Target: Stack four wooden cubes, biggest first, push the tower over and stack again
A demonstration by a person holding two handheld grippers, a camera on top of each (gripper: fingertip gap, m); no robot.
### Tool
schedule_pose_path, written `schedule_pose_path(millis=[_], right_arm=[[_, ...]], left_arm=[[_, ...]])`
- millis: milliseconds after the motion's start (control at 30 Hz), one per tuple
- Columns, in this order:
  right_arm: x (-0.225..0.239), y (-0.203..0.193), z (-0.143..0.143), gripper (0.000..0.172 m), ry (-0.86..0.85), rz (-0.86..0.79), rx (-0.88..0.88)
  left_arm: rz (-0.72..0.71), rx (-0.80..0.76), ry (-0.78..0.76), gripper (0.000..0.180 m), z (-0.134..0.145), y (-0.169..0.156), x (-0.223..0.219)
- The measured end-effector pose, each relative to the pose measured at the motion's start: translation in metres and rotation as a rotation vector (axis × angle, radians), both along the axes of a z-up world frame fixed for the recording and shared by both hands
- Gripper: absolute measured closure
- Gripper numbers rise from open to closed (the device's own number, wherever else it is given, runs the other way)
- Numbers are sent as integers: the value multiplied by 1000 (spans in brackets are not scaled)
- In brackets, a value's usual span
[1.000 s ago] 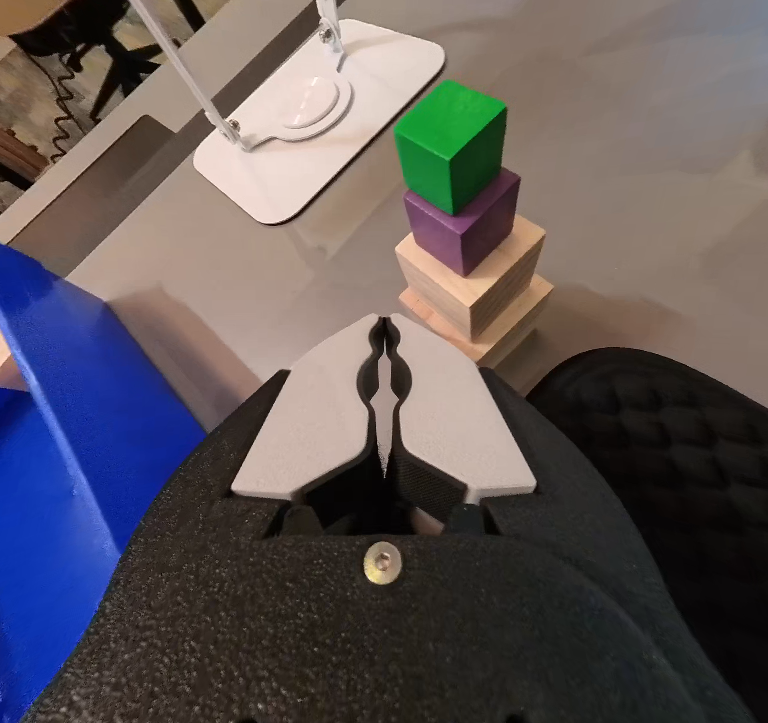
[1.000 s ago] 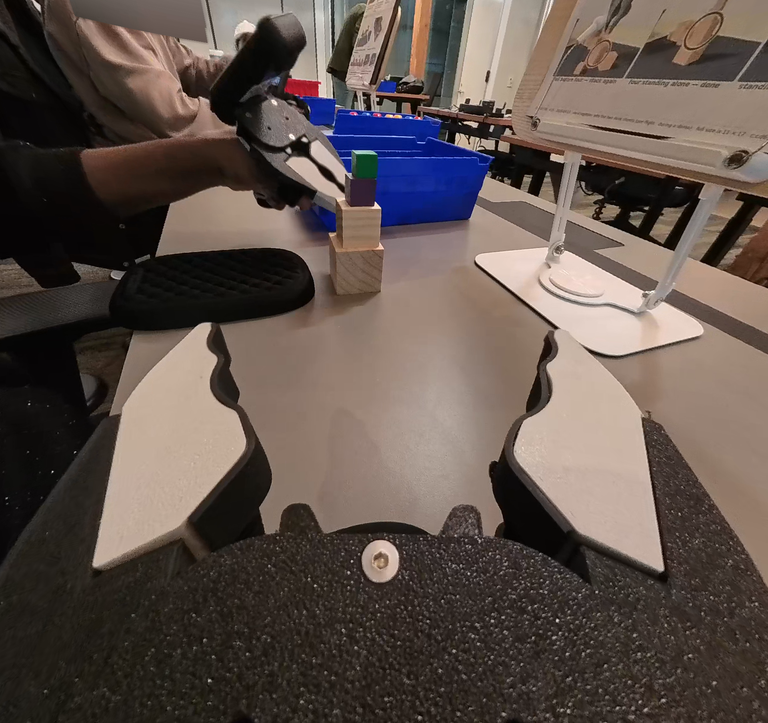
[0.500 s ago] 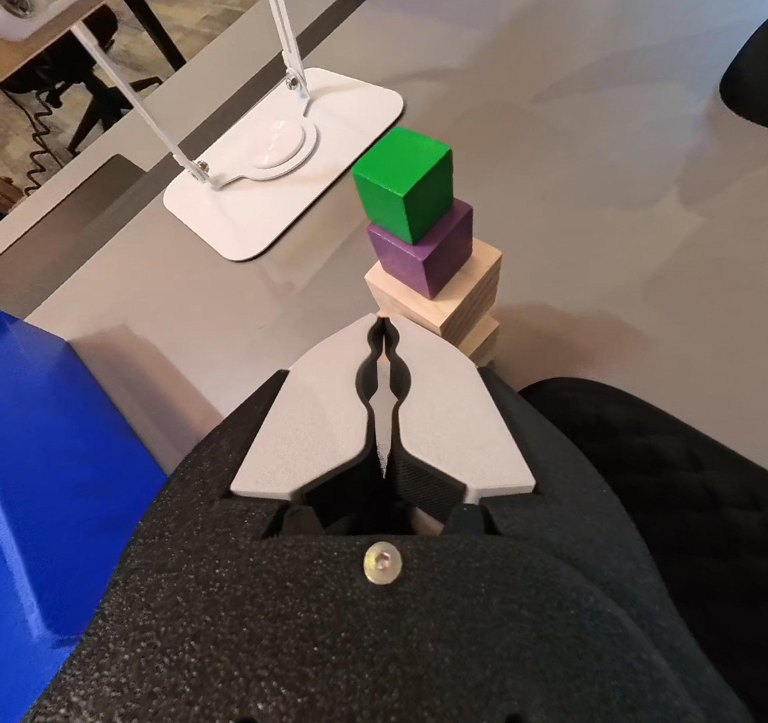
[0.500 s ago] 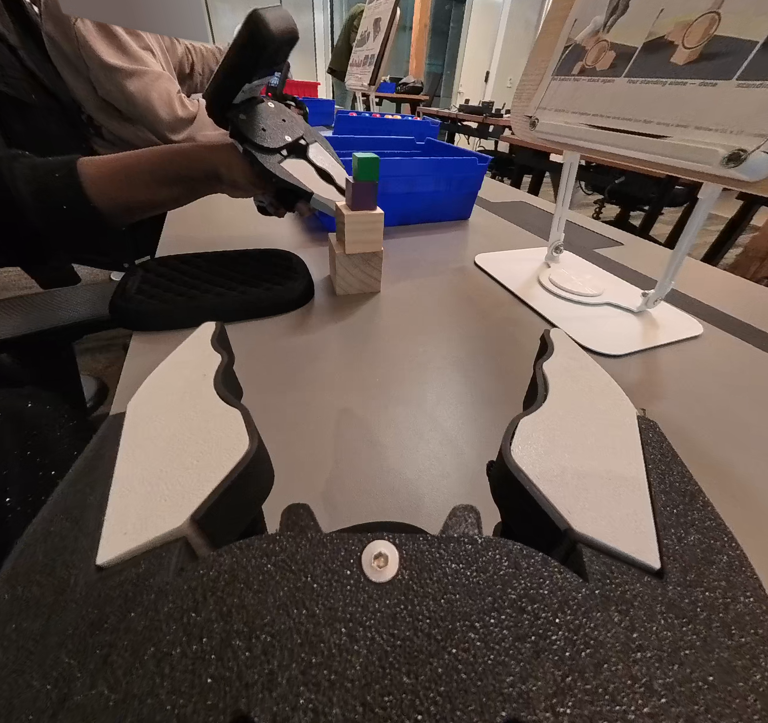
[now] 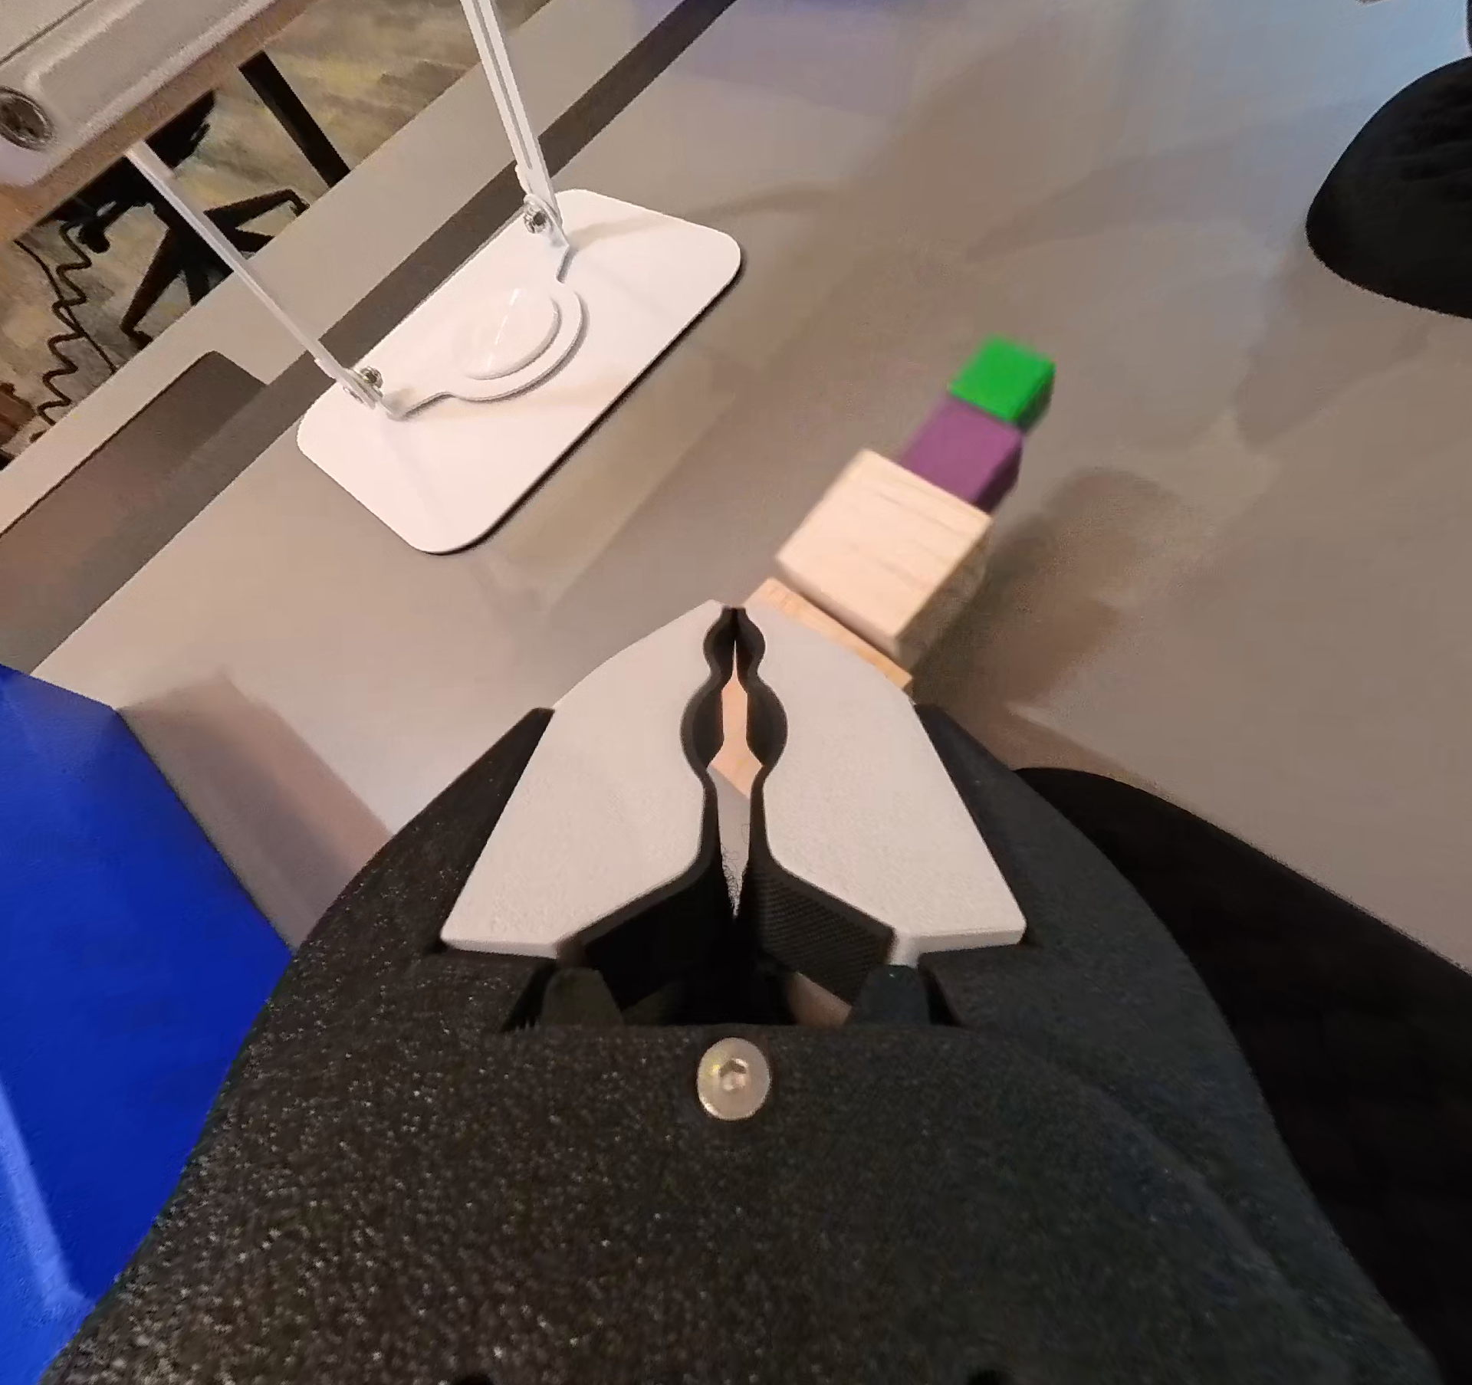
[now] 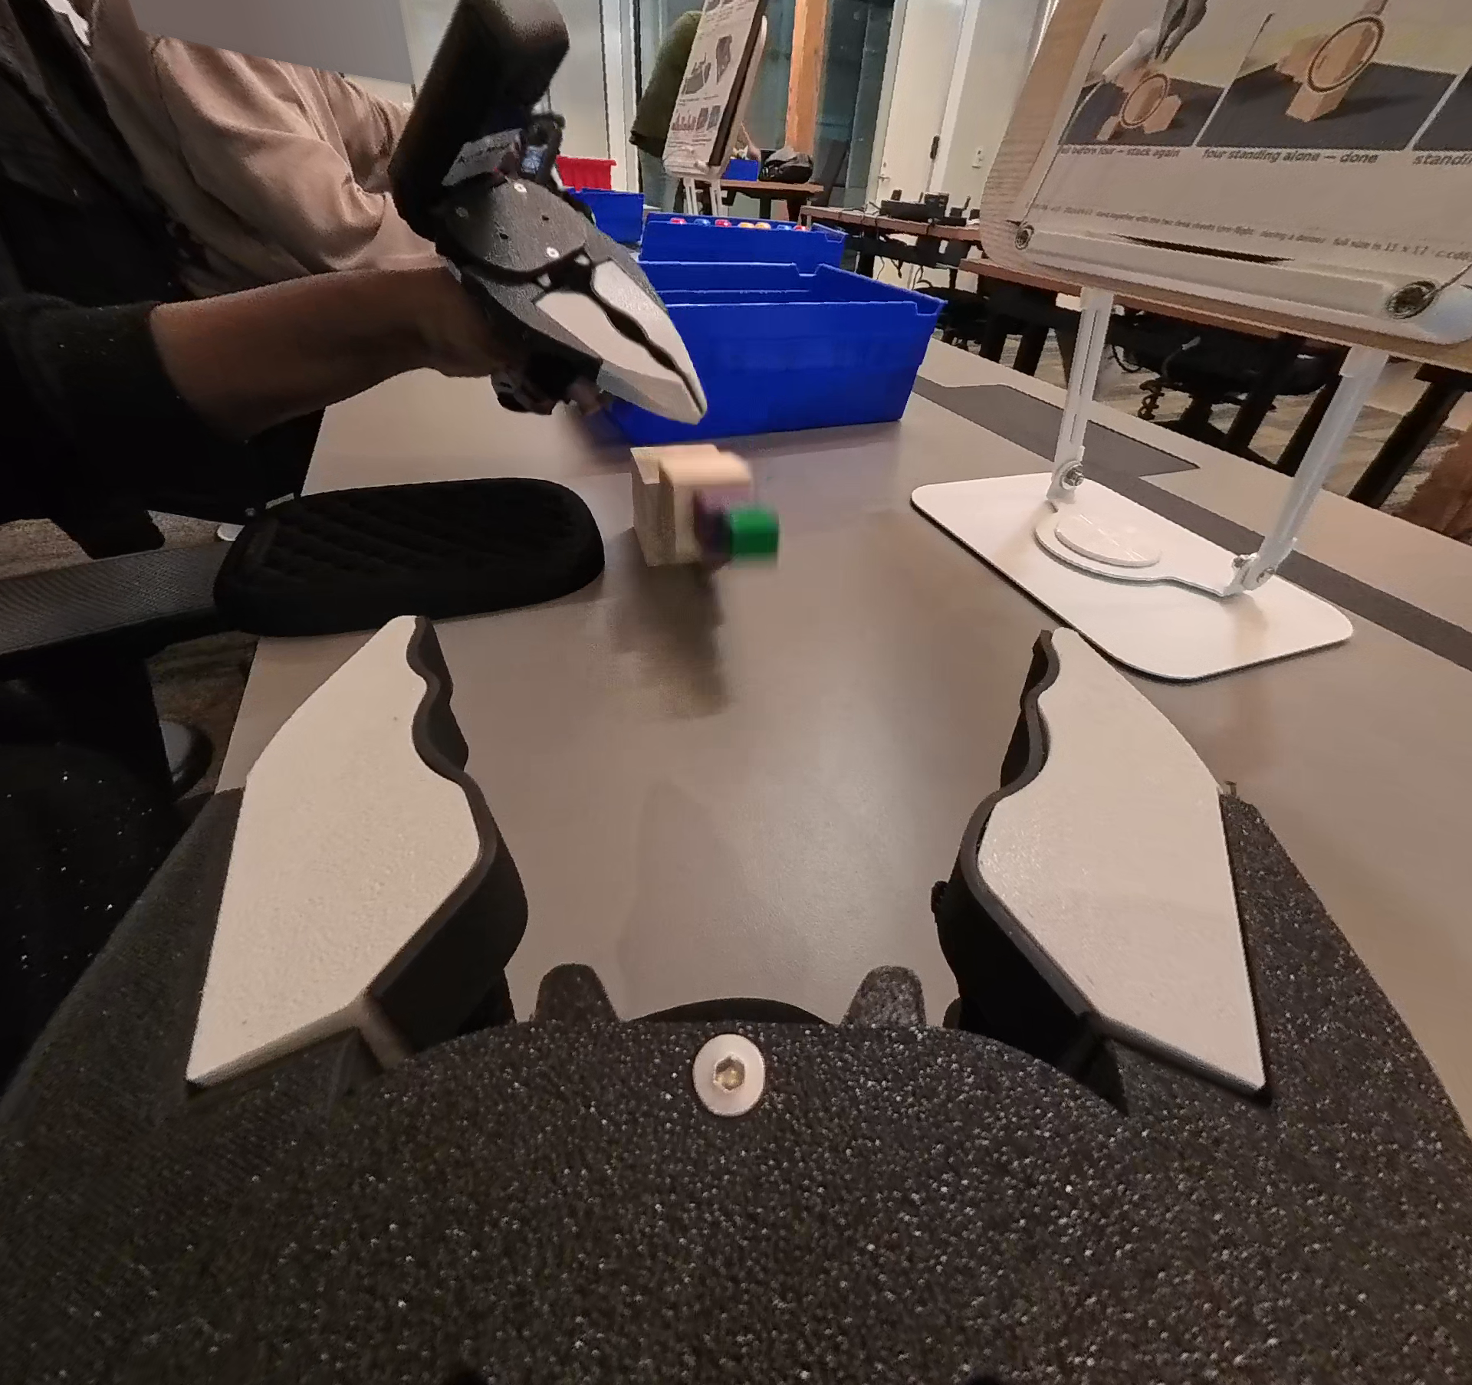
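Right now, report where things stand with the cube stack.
Nothing stands finished: the stack is toppling, blurred in mid-fall. The green cube and purple cube are tipped sideways off the upper wooden cube; only the bottom wooden cube sits on the table. In hand: nothing. The left gripper is shut above the cubes; the right gripper is open. All stacking remains.

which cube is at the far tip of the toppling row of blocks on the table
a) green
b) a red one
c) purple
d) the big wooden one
a, the green cube is at the outer end of the toppling row, with the purple cube just behind it and the two wooden blocks behind that, all blurred on the grey table.
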State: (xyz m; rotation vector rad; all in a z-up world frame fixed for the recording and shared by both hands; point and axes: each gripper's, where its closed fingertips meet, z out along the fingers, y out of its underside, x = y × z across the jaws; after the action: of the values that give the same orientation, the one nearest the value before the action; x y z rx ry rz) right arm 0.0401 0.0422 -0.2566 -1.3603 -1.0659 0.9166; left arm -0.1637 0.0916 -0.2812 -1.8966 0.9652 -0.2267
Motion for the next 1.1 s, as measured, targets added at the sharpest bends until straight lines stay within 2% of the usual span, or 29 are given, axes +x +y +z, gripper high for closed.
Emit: schedule_pose_path(millis=[267,300,400,433,500,567,767,933,1100], right_arm=[[0,0,1,40,7,2,0],[0,0,1,40,6,2,1],[0,-1,0,40,3,3,3],[0,-1,0,40,1,3,2],[0,-1,0,40,-2,5,3],[0,-2,0,40,-4,7,8],[-1,-3,-1,41,-7,17,9],[0,-4,1,41,6,27,6],[-1,-10,1,41,10,80,-4]], left_arm=[[51,0,-3,179,9,-7,-18],[44,-7,-10,152,11,-10,-18],[-28,-83,14,92,10,-25,-13],[-88,-107,52,81,8,-32,-10],[-199,-107,186,71,3,-40,-11],[-265,-151,320,86,-1,-43,-17],[-411,-260,463,86,0,-31,-14],[-540,-387,555,98,-15,-27,-6],[-570,-410,630,102,-29,-14,-4]])
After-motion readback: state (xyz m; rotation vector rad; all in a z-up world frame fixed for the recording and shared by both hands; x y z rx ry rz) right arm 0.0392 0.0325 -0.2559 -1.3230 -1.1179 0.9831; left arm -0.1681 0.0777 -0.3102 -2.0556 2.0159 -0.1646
